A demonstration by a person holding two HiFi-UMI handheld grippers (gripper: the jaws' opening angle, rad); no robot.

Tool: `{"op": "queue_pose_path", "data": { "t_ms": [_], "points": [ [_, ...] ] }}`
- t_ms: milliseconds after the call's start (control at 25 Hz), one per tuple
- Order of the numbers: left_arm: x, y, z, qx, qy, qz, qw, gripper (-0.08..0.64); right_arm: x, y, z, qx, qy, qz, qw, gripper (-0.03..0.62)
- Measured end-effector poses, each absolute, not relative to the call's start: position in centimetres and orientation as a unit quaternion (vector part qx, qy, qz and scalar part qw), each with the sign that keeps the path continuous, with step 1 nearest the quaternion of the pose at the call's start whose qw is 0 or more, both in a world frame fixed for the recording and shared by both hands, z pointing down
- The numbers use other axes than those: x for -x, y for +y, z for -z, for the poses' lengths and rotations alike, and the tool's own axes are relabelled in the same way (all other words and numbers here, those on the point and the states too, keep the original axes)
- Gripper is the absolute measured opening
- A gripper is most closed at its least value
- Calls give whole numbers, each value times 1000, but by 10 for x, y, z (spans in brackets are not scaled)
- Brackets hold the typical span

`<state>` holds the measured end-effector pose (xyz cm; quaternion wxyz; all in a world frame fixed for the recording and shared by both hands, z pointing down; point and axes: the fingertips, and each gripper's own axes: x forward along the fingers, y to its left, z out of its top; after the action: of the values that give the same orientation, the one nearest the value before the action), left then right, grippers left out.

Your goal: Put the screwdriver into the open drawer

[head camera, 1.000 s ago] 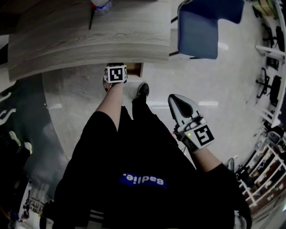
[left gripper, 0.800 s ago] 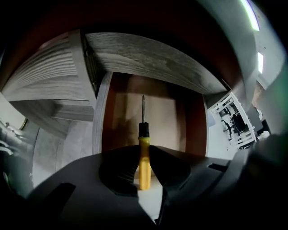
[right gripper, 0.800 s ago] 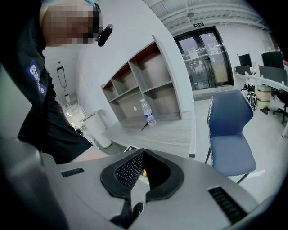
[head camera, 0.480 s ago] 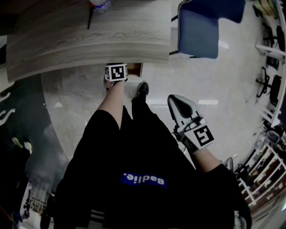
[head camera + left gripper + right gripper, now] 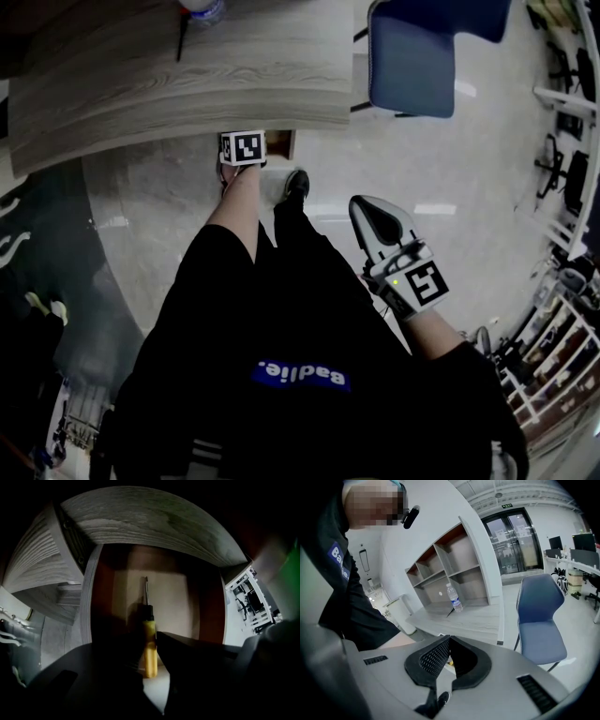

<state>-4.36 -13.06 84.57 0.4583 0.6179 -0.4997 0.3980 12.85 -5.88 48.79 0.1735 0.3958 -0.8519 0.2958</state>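
A screwdriver (image 5: 150,644) with a yellow handle and a dark shaft lies lengthwise inside the open drawer (image 5: 101,602), which has red-brown walls and a pale floor. My left gripper (image 5: 150,641) points steeply down into the drawer. Its dark jaws stand on either side of the handle, close against it, and they are opening. In the head view only its marker cube (image 5: 243,148) shows, at the desk's front edge over the drawer (image 5: 281,142). My right gripper (image 5: 375,220) hangs by the person's right leg, shut and empty, with its tips meeting (image 5: 447,639).
A grey wooden desk (image 5: 187,75) runs above the drawer, with a water bottle (image 5: 202,9) and a thin dark stick (image 5: 180,42) on it. A blue chair (image 5: 422,52) stands at the right. The person's shoes (image 5: 297,185) are just below the drawer. Wall shelves (image 5: 454,569) stand behind.
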Motion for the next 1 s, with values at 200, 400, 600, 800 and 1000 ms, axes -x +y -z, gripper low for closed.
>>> {"op": "queue_pose_path", "data": {
  "t_ms": [200,400,600,800,1000],
  "points": [
    [37,-137,-839,-634,-493,-380,460,152,-127,-62,-483,-396,-854,-291,168,29],
    [34,-139,-835,-643,-486,-368,464,207,-126,-62,-480,-397,-856,-286,166,29],
    [37,-126,-824,-637,-484,-365,476,238,-127,-60,-471,-401,-858,-277,162,29],
    [44,-115,-797,-652,-492,-348,461,238,-121,-60,-454,-403,-864,-263,149,29],
    [48,-102,-758,-681,-479,-329,445,236,-108,-60,-433,-402,-873,-243,133,29]
  ]
}}
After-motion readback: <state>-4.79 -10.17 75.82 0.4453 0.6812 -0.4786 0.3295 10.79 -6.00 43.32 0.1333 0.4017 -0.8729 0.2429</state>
